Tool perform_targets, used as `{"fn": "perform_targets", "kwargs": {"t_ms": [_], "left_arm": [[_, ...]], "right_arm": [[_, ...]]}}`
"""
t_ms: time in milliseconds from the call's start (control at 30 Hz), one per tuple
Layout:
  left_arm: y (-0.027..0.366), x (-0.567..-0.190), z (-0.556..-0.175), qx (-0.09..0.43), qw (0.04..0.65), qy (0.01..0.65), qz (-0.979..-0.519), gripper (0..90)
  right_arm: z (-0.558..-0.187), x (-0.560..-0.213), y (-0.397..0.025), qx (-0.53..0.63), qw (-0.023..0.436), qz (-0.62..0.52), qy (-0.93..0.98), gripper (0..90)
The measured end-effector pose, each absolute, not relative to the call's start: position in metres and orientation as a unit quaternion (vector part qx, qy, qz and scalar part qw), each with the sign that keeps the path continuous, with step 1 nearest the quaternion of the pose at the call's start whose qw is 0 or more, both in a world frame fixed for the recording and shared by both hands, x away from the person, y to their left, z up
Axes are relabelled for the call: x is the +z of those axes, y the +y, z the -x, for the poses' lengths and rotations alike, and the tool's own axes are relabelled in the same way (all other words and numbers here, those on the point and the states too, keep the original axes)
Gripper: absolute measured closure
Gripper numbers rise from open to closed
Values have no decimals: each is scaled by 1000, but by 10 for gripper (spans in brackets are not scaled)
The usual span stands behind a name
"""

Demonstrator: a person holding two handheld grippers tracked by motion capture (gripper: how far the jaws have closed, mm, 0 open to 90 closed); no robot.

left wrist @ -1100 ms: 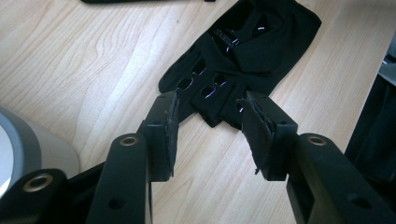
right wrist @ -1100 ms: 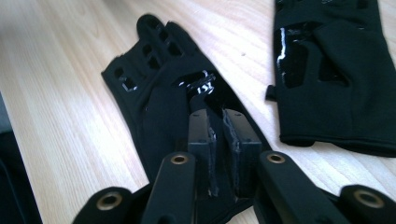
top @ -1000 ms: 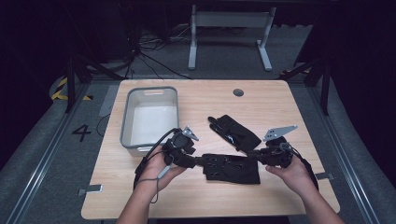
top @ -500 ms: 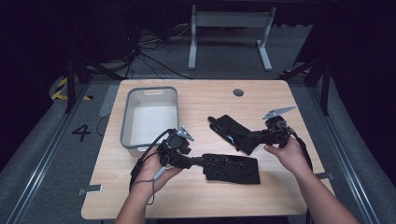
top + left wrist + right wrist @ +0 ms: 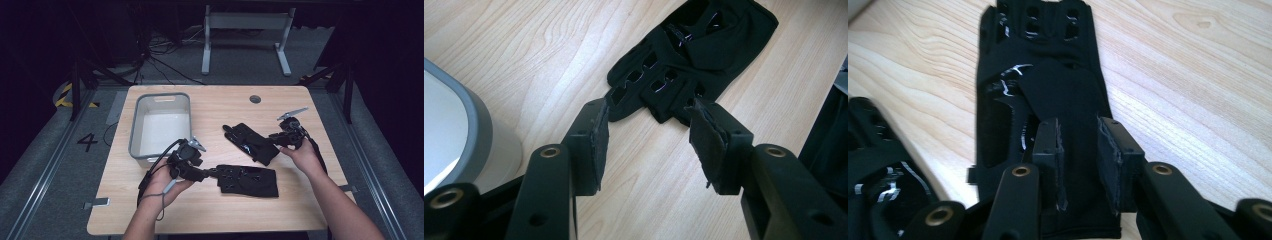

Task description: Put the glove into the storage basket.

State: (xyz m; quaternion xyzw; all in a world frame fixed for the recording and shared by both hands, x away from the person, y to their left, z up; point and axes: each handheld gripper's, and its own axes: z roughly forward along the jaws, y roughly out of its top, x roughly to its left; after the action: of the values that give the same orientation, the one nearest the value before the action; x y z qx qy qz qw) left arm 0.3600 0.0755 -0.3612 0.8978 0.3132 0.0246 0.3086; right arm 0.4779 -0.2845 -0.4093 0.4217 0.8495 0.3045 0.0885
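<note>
Two black fingerless gloves lie flat on the wooden table. The near glove (image 5: 247,180) (image 5: 694,55) points its finger ends at my left gripper (image 5: 212,172) (image 5: 649,112). That gripper is open, its jaw tips level with the finger ends. The far glove (image 5: 250,140) (image 5: 1043,85) lies at a slant in mid-table. At its cuff end is my right gripper (image 5: 273,142) (image 5: 1080,150). Its jaws straddle the cuff with a narrow gap, and black fabric shows between the pads (image 5: 1108,155). Part of the near glove (image 5: 878,165) also appears at the left of the right gripper view.
A grey plastic bin (image 5: 160,125) (image 5: 469,135) stands at the left of the table, just behind my left hand. A round cable hole (image 5: 255,99) sits near the far edge. Bare wood lies along the front and right of the table (image 5: 300,210).
My right gripper has left the right end of the near glove and moved up and back to the far glove's cuff. My left gripper has stayed at the near glove's finger ends.
</note>
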Motion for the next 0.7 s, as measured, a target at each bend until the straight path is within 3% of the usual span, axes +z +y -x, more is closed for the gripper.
{"fn": "perform_targets", "kwargs": {"t_ms": [400, 700], "left_arm": [[74, -362, -361, 24, 306, 310, -900, 498], [73, -362, -360, 24, 306, 307, -901, 494]], "right_arm": [[-492, -425, -285, 275, 78, -439, 852, 697], [-495, -433, -284, 265, 75, -437, 856, 640]]}}
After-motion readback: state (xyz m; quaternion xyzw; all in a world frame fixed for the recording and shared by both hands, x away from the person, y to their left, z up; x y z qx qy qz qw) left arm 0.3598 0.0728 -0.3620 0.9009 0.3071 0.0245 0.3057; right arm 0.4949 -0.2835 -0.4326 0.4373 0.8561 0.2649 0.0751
